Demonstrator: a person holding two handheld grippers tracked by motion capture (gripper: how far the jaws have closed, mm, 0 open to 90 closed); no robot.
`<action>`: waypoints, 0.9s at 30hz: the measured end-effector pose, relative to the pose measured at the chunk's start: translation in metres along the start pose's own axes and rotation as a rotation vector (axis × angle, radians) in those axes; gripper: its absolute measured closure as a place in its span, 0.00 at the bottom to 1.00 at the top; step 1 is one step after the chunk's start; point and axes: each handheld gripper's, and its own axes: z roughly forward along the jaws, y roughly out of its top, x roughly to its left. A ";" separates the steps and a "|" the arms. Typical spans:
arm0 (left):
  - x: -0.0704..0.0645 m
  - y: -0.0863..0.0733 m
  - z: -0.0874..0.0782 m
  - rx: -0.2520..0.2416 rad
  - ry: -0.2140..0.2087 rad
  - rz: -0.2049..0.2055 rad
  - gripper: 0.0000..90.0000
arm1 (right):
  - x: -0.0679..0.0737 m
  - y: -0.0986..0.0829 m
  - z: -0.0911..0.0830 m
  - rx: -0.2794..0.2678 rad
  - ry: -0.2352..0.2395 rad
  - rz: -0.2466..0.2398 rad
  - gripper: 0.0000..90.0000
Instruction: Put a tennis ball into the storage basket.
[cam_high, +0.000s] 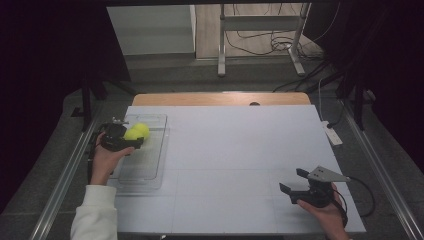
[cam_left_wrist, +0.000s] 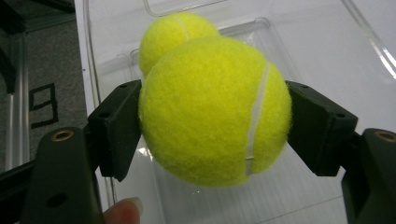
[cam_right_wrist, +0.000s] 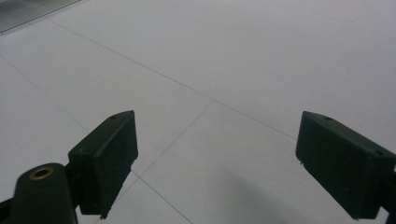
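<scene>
**Left claw pinches a tennis ball over the tray**

High view: a white counter (cam_high: 240, 165) carries a clear tray (cam_high: 150, 170) at its left side. The left claw (cam_high: 131, 144) hangs over the tray's far end, holding a ball (cam_high: 132, 134); a second ball (cam_high: 142, 129) sits just beyond it, touching or nearly so. The right claw (cam_high: 294, 181) rests near the counter's near right corner, well apart from the tray.

Left gripper view: the left claw (cam_left_wrist: 212, 126) pinches the held ball (cam_left_wrist: 212, 112) across its widest part, one jaw pressed on each side. The other ball (cam_left_wrist: 173, 35) lies behind it in the tray (cam_left_wrist: 336, 51). The ball looks light, with a fuzzy felt that should grip well; it is springy, so a hold across the middle is safest, since an off-centre squeeze could make it pop out.

Right gripper view: the right claw (cam_right_wrist: 215, 158) is spread wide and empty above bare counter (cam_right_wrist: 233, 60).
</scene>
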 end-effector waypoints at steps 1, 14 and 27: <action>0.000 0.000 0.000 0.004 -0.001 0.001 0.29 | 0.000 0.000 0.000 0.000 0.000 -0.001 0.15; 0.001 -0.002 0.008 0.065 0.016 0.011 0.29 | 0.000 0.000 0.000 -0.001 0.002 0.000 0.15; -0.002 -0.002 0.016 0.131 0.036 0.030 0.29 | 0.000 0.000 0.000 0.003 0.001 -0.001 0.15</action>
